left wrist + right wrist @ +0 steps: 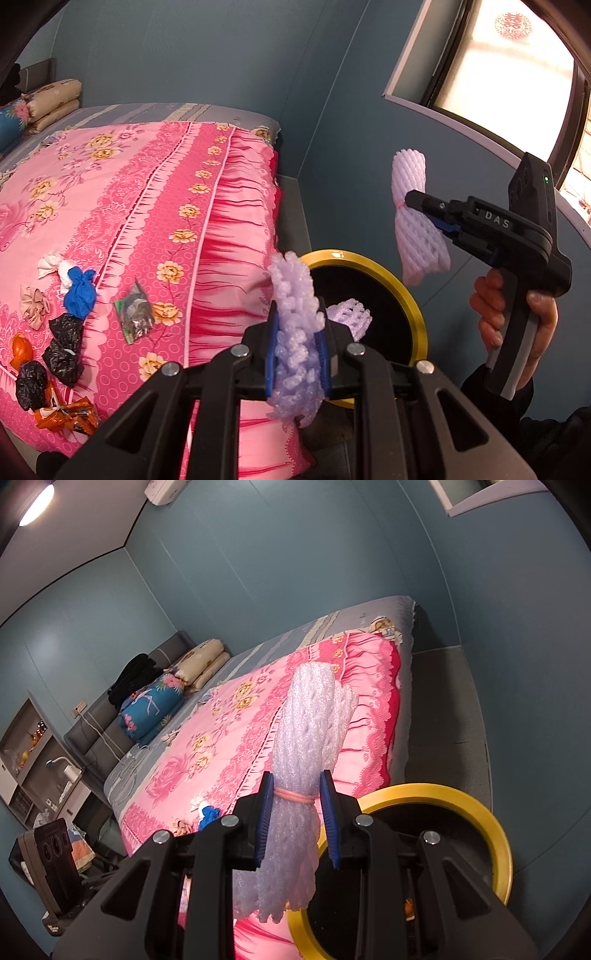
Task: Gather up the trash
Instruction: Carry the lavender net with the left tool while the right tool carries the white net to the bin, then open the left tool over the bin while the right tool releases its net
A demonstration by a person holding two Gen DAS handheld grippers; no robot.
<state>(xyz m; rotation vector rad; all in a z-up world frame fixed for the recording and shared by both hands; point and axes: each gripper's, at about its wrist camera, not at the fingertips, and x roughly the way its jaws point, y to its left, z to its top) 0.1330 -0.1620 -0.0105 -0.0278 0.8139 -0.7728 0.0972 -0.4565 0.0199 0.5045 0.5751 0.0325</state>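
My left gripper (297, 332) is shut on a crumpled lilac foam net (295, 314), held just above the near rim of the yellow-rimmed black bin (413, 299). Another foam net piece (351, 315) lies inside the bin. My right gripper (295, 801) is shut on a white foam net bundle (314, 716) tied with a pink band; in the left wrist view that bundle (415, 221) hangs above the bin's far side, with the right gripper (410, 199) held by a hand (517, 314). The bin (480, 805) sits below and to the right in the right wrist view.
A bed with a pink floral quilt (129, 192) fills the left. On it lie a blue glove (79, 295), black bags (62, 347), orange wrappers (66, 417), crumpled tissues (35, 304) and a silver packet (135, 315). Blue walls and a window (498, 66) stand behind the bin.
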